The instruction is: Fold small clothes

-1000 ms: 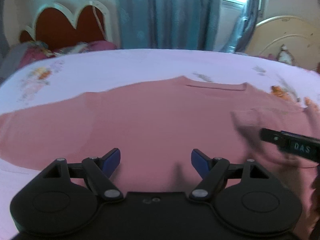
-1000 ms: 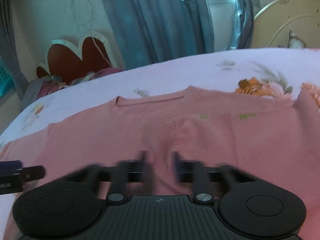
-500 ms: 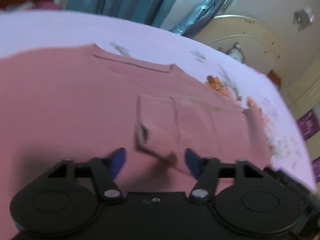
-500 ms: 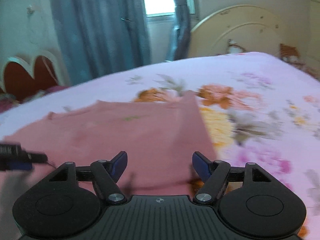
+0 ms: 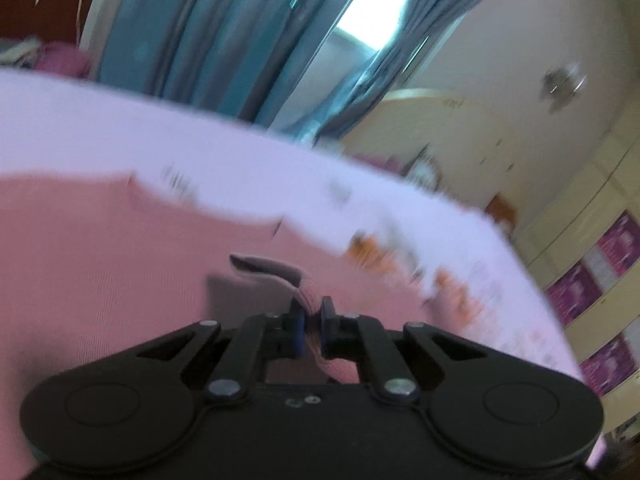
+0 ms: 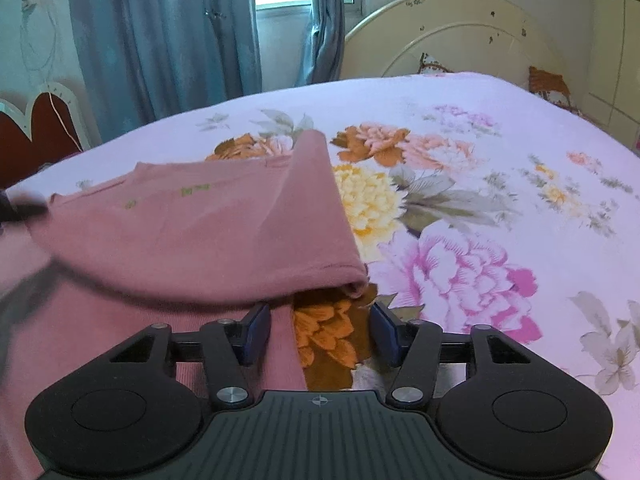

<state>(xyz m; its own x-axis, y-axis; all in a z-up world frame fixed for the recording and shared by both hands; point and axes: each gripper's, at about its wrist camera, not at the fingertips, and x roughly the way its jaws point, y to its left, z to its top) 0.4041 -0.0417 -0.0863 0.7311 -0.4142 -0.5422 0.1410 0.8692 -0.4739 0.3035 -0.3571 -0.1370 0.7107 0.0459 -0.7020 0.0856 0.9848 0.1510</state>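
A pink shirt (image 5: 100,260) lies spread on the flowered bed sheet (image 5: 120,128). My left gripper (image 5: 311,322) is shut on a bunched fold of its cloth (image 5: 276,270), which rises slightly off the shirt. In the right wrist view, a folded-over part of the shirt (image 6: 200,240) lies slanted, its hemmed end (image 6: 352,284) just ahead of my right gripper (image 6: 320,334). That gripper's jaws are closing. The shirt's lower edge (image 6: 282,344) runs between them beside the left pad, with no pad pressing on it. A dark blur at the far left edge is the left gripper (image 6: 12,210).
The sheet (image 6: 480,200) stretches away to the right with large printed flowers. A cream headboard (image 6: 460,48) stands behind it, blue curtains (image 6: 160,40) hang at the back, and a red scalloped headboard (image 6: 36,132) is at the left. Cupboards (image 5: 600,260) line the right wall.
The left gripper swung right across the shirt and shut on a fold of cloth. The right gripper moved to the shirt's right edge and its jaws narrowed.
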